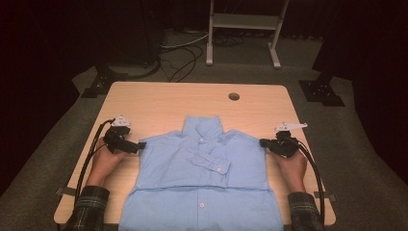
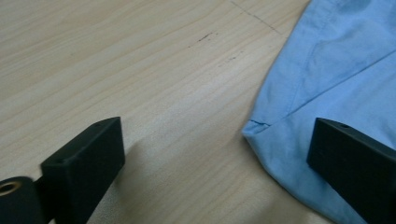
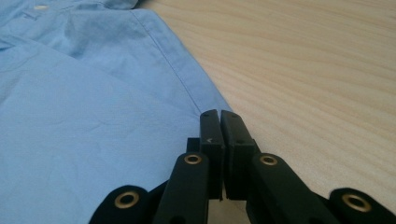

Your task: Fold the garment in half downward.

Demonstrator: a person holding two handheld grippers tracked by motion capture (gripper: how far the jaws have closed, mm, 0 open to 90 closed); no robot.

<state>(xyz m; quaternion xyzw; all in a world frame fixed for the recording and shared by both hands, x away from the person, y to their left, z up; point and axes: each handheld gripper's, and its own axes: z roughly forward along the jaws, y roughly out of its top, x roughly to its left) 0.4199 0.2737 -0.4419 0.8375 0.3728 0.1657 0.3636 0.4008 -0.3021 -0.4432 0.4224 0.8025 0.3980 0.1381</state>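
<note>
A light blue button-up shirt (image 1: 202,163) lies face up on the wooden table (image 1: 159,101), collar toward the far side, a sleeve folded across its chest and its hem over the near edge. My left gripper (image 1: 139,145) rests at the shirt's left shoulder. In the left gripper view its jaws (image 2: 215,140) stand wide open, with a corner of the shirt (image 2: 336,79) between them. My right gripper (image 1: 263,143) sits at the shirt's right shoulder. In the right gripper view its jaws (image 3: 219,114) are pressed together right on the edge of the shirt (image 3: 70,93).
A round cable hole (image 1: 234,96) sits near the table's far edge. Behind the table stand a white frame (image 1: 243,24), black stand bases (image 1: 98,82) (image 1: 321,91) and loose cables (image 1: 180,57) on the grey floor. Bare wood lies beyond the collar.
</note>
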